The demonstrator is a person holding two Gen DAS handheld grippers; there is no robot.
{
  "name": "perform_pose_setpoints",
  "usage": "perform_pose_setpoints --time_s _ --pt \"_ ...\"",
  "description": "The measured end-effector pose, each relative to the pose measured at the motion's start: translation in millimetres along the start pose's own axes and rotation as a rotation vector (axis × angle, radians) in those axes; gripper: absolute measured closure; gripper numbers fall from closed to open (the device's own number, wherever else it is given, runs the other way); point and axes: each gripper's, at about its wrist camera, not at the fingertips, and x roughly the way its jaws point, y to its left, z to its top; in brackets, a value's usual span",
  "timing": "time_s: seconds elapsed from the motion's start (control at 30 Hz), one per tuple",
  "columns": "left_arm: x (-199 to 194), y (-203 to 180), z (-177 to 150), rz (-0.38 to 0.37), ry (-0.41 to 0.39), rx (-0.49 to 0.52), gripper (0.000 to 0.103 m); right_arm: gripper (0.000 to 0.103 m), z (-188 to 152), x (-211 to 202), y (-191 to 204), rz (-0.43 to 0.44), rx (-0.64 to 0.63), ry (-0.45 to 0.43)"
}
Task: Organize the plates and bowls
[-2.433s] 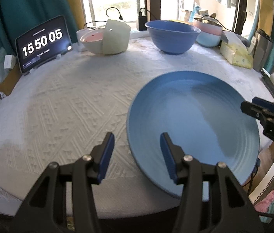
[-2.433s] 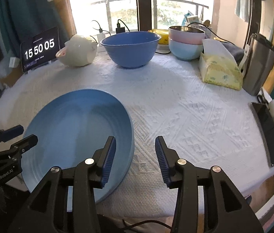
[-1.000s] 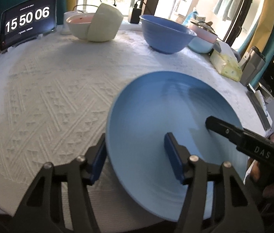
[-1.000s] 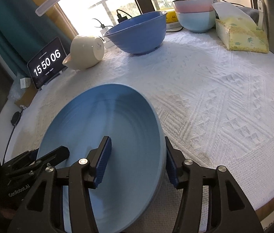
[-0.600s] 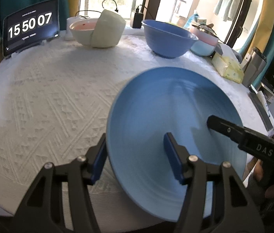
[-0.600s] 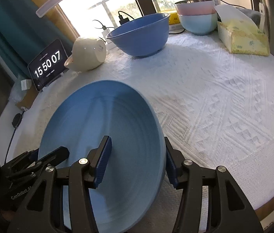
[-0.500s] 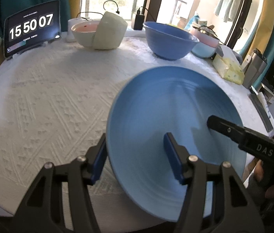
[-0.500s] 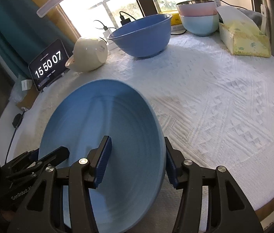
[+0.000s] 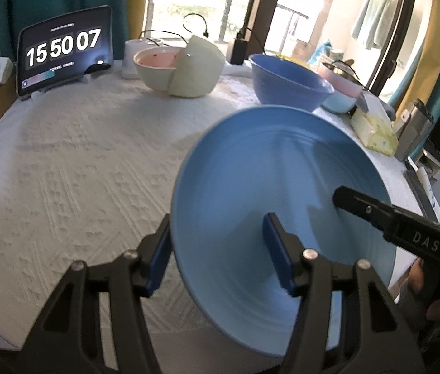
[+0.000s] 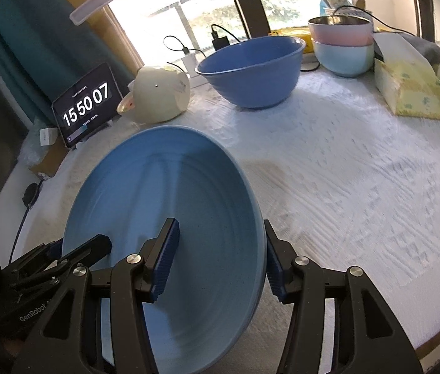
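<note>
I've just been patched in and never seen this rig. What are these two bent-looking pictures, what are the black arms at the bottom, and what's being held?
No robot here: a person carries a hand-held gripper in each hand, with a fisheye camera on each looking along its fingers. One picture is from the left gripper, the other from the right gripper. Both straddle opposite rims of one blue plate, which looks lifted and tilted above the white tablecloth. At the back stand a blue bowl, cream bowls, stacked pink and pale-blue bowls, a tissue pack and a clock tablet.
</note>
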Motion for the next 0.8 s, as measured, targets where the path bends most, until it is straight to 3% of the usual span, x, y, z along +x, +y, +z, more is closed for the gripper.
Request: perform_pose_setpoints --time_s 0.8 --pt "-6 73 28 0.030 -0.061 -0.110 0.045 0.048 36 37 72 0.014 -0.110 0.009"
